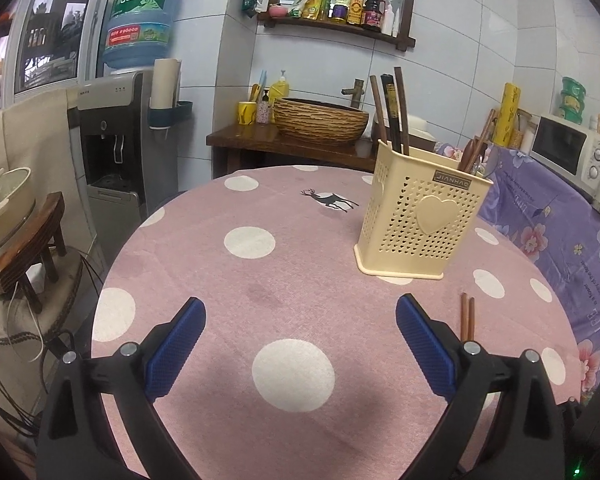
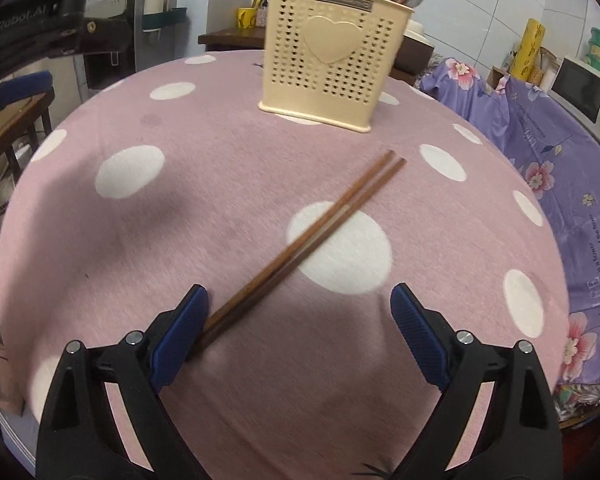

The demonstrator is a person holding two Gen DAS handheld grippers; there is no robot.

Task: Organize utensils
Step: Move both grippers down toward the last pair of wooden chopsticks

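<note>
A cream perforated utensil holder (image 1: pixel 422 216) with a heart on its side stands on the pink dotted round table (image 1: pixel 236 288); dark chopsticks (image 1: pixel 392 108) and wooden utensils stick out of it. It also shows in the right wrist view (image 2: pixel 332 56). A pair of brown chopsticks (image 2: pixel 308 236) lies flat on the table, slanting from the holder's side toward my right gripper's left finger (image 2: pixel 184 328). Their tips show in the left wrist view (image 1: pixel 467 316). My right gripper (image 2: pixel 300 312) is open, low over the chopsticks' near end. My left gripper (image 1: pixel 300 324) is open and empty above the table.
A purple floral-covered counter (image 1: pixel 548 224) with a microwave (image 1: pixel 568 148) runs along the right. A water dispenser (image 1: pixel 116 152) and a wooden stool (image 1: pixel 32 240) stand at the left. A basket-like basin (image 1: pixel 320 120) sits on a dark stand behind the table.
</note>
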